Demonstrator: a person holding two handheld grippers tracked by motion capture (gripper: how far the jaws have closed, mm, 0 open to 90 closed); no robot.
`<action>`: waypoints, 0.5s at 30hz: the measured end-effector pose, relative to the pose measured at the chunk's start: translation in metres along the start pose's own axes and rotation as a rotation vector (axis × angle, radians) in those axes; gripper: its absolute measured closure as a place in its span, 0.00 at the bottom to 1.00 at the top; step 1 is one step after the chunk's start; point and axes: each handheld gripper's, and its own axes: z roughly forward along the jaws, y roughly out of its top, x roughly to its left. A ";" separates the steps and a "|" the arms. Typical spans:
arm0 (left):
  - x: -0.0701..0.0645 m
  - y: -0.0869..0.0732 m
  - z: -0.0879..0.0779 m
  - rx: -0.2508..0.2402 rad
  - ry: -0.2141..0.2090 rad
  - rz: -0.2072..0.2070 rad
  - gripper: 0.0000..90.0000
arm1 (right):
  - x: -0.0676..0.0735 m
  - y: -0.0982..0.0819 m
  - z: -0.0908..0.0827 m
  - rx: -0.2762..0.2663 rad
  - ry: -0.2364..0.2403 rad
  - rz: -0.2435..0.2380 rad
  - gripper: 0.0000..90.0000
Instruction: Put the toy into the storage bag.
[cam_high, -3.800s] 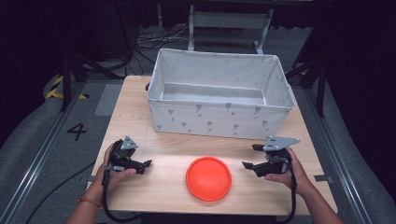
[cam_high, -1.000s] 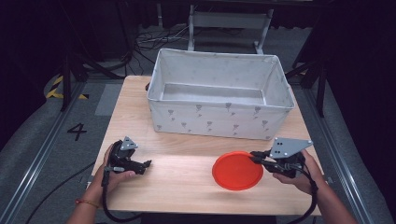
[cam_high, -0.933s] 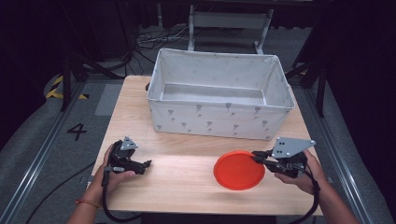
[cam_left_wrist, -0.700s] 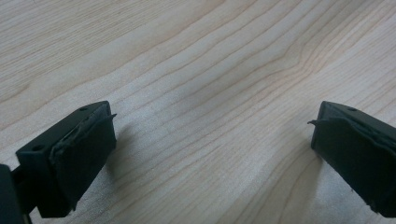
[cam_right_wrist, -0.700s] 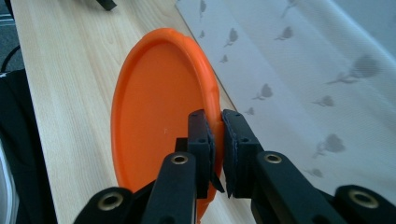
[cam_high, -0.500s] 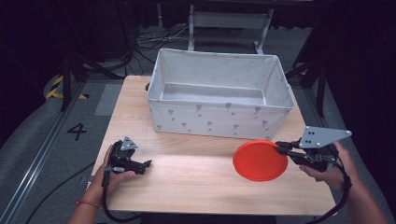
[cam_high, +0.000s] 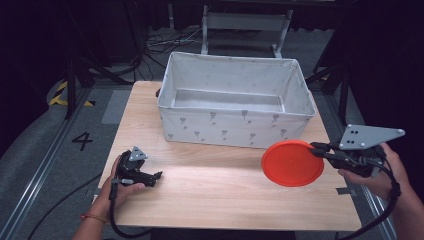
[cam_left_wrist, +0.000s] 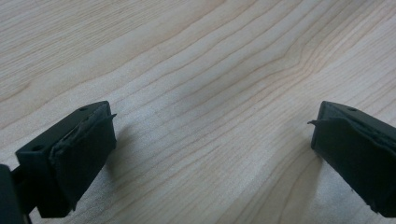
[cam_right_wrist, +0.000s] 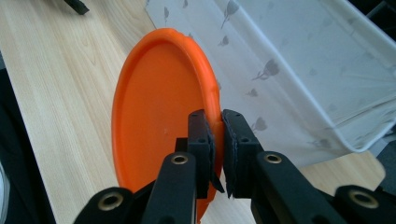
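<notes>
Your right gripper — pinching the plate by its rim — has carried it off the table to beside the bin (likely its destination), while your left gripper rests spread.

1. Orange plastic plate: round, shallow, raised rim, nothing on it. Held off the table by its rim, near the right edge, just in front of the bin's right corner.
2. White fabric bin: rectangular, grey flower print, open top, upright at the table's rear centre.
</notes>
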 end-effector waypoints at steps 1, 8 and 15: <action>0.000 0.000 0.000 -0.001 0.000 0.000 0.00 | -0.002 0.004 -0.004 0.000 -0.013 0.002 0.92; 0.000 0.000 0.000 0.000 -0.001 0.001 0.00 | -0.017 0.035 -0.019 -0.002 -0.053 -0.015 0.92; 0.000 0.000 0.000 -0.002 -0.001 0.001 0.00 | -0.040 0.073 -0.025 -0.004 -0.098 -0.017 0.92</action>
